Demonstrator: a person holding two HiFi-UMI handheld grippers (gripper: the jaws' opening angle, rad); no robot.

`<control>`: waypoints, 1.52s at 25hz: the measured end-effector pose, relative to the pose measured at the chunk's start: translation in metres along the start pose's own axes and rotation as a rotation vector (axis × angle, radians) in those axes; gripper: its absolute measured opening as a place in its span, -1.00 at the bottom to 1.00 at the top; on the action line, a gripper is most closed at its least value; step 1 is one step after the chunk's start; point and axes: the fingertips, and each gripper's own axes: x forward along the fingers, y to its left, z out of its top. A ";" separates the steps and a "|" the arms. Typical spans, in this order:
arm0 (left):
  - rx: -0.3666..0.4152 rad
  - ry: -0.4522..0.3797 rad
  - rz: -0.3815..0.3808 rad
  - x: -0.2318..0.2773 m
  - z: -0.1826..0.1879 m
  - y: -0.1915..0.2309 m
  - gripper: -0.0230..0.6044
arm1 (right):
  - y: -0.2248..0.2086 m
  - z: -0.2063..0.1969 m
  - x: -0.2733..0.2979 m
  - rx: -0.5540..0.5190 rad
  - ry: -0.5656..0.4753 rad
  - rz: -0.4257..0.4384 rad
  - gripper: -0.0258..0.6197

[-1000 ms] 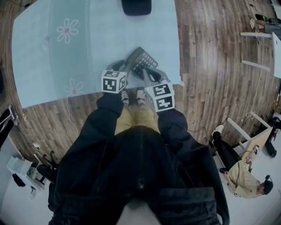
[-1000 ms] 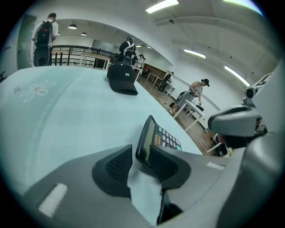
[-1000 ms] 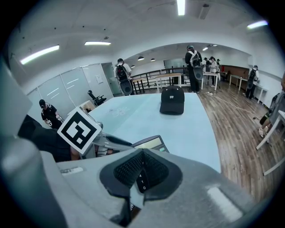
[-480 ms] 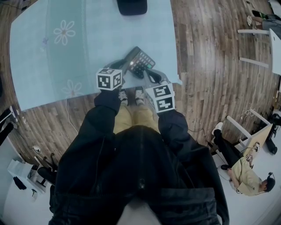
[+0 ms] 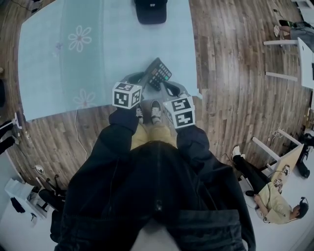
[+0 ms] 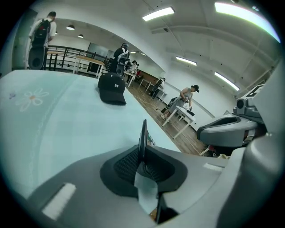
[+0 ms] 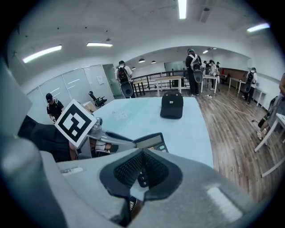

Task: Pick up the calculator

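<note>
The black calculator (image 5: 158,73) hangs tilted over the near edge of the pale blue table (image 5: 122,44), held from both sides. My left gripper (image 5: 142,78) has its jaws closing on the calculator's left edge. In the left gripper view the calculator (image 6: 143,138) stands edge-on, pinched between the pads of that gripper (image 6: 143,162). My right gripper (image 5: 167,87) is shut on the lower key end. The right gripper view shows the calculator's display (image 7: 150,141) above my jaws (image 7: 141,171), with the left gripper's marker cube (image 7: 73,122) beside it.
A black cap (image 5: 150,10) lies at the table's far edge, also the cap (image 6: 111,89) in the left gripper view. Wooden floor (image 5: 230,73) surrounds the table. White tables (image 5: 289,44) stand to the right, and people stand far back in the room.
The calculator has come off the cloth and tipped up on edge. My left gripper rose and its jaws closed onto it. The right gripper stayed in place.
</note>
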 end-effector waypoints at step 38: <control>0.368 -0.693 0.207 -0.270 0.265 -0.097 -0.78 | 0.075 0.279 -0.186 -0.254 -0.714 -0.037 -0.92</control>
